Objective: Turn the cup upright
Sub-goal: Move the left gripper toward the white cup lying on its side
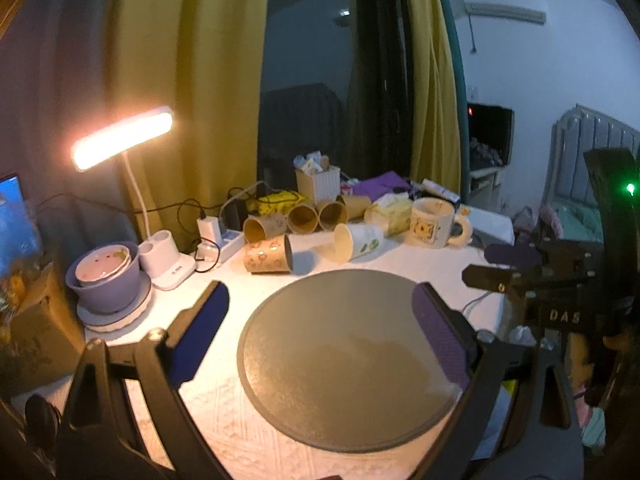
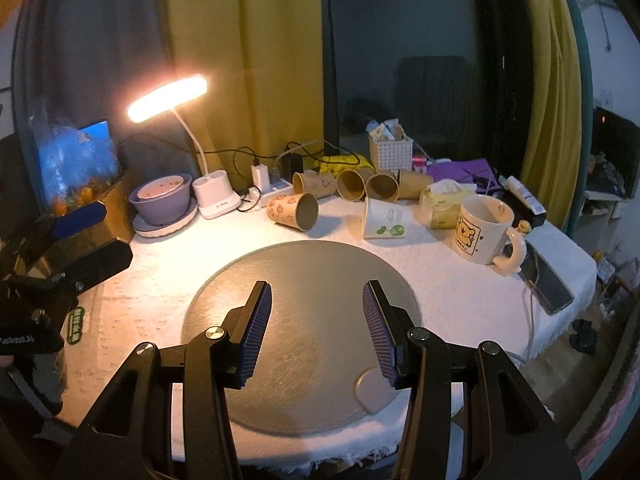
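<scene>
White textured cloth (image 2: 460, 296) covers the table, grey round mat (image 2: 304, 312) near, lamp (image 2: 168, 96) far left, yellow curtains (image 2: 248, 60) behind; left gripper (image 1: 320, 320) and right gripper (image 2: 316, 320) both spread wide, empty, over the mat; white cup (image 2: 384, 224) on its side just beyond it.

Round grey mat (image 2: 304, 320) lies under both tools on a white textured cloth (image 2: 452, 292); finger pads (image 2: 256, 332) are dark blue and ribbed on black frames. Beyond the mat: a tan paper cup with small printed figures (image 2: 294, 210), a white paper cup with green leaf print (image 2: 384, 222), and a row of plain brown paper cups (image 2: 362, 184). Far right of the tool, a cream mug with yellow bear picture (image 2: 484, 228); far left, a lilac bowl (image 2: 162, 200); behind, mustard-yellow curtains (image 2: 248, 60).
</scene>
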{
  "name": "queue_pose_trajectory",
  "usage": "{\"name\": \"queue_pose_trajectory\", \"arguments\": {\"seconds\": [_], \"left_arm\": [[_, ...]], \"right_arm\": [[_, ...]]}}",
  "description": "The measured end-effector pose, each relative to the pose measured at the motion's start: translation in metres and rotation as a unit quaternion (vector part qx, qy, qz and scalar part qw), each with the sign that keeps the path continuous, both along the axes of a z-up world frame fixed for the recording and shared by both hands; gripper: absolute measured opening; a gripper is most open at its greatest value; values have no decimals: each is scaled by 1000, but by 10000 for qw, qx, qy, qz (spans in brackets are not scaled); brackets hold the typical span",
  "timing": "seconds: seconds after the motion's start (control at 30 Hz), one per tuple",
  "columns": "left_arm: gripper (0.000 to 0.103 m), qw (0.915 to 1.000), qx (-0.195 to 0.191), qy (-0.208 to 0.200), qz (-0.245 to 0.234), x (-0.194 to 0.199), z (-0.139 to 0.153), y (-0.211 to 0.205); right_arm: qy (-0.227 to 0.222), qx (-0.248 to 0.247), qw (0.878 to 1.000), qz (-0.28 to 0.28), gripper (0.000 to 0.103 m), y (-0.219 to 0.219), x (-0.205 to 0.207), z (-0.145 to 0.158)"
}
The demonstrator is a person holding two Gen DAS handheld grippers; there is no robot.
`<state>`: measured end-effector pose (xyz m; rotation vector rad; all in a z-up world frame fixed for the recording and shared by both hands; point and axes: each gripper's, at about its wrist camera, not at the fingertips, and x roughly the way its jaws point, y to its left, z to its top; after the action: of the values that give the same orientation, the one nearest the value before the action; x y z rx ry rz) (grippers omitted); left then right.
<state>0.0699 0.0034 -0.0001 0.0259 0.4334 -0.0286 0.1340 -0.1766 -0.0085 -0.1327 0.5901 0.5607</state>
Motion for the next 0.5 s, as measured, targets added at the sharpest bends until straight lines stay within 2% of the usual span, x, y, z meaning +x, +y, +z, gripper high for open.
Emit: {"name": "queue_pose_trajectory", "arguments": {"seconds": [0.5], "left_arm": [[94, 9964, 405, 650, -355, 129, -24, -13]], "right_arm": [[438, -82, 9989, -170, 50, -15, 111, -31]]}}
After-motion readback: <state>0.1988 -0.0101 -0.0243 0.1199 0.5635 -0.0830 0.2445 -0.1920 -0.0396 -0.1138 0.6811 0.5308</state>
